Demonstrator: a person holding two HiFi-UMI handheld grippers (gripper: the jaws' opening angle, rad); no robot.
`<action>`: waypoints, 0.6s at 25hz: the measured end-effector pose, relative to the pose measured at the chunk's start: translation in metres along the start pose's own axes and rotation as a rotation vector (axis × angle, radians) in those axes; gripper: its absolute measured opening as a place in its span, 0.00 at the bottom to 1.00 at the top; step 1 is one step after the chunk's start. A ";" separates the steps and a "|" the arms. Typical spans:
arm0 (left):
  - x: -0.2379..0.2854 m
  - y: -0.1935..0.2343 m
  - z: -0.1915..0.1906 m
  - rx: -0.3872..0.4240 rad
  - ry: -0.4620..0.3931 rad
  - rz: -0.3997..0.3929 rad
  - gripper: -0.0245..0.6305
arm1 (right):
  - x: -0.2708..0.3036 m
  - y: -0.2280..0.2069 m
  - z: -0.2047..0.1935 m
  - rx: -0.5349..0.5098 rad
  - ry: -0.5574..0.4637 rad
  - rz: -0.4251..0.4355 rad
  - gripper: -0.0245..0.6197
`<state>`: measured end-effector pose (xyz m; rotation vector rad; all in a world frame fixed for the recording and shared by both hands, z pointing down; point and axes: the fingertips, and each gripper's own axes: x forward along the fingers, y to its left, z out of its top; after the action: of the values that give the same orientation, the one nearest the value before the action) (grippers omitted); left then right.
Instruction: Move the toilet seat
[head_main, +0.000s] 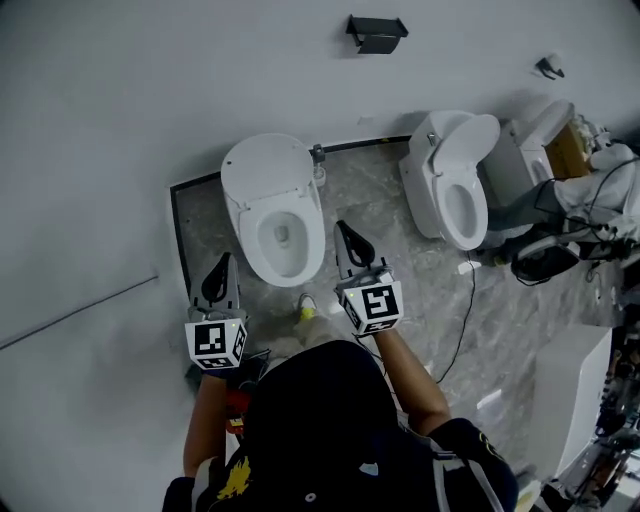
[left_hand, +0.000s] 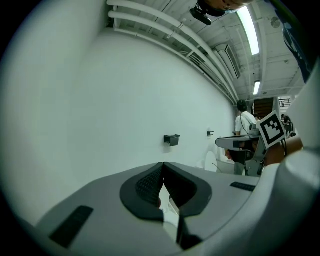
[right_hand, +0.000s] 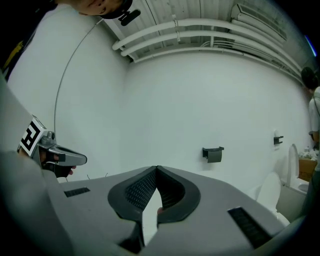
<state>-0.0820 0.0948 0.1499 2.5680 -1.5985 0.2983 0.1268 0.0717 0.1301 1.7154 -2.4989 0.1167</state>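
Only the head view shows the toilet seat (head_main: 286, 277); in both gripper views we see just wall (right_hand: 200, 100) and paper holder (right_hand: 213, 154). The left gripper (head_main: 222, 262) and right gripper (head_main: 342, 228), jaws closed and empty, flank the seat's near end without touching it.

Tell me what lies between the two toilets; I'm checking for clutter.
Head view: bare grey floor between left toilet and right toilet, a small fitting by the wall, and the right gripper above.

No word, number or brand can be read anywhere. The only printed signs are black-and-white square markers (head_main: 214, 341) on the left gripper (head_main: 224, 260) and right gripper (head_main: 341, 227); they spell nothing
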 end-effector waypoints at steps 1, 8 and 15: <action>0.009 -0.005 -0.001 -0.003 0.007 -0.003 0.07 | 0.002 -0.009 -0.004 0.001 0.010 -0.001 0.08; 0.047 -0.010 -0.019 -0.030 0.049 -0.023 0.07 | 0.027 -0.031 -0.031 0.013 0.065 0.020 0.08; 0.068 0.007 -0.045 -0.036 0.102 -0.031 0.07 | 0.060 -0.021 -0.059 0.052 0.108 0.053 0.08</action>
<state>-0.0643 0.0407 0.2089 2.5048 -1.5135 0.3876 0.1274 0.0156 0.1968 1.6161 -2.4847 0.2737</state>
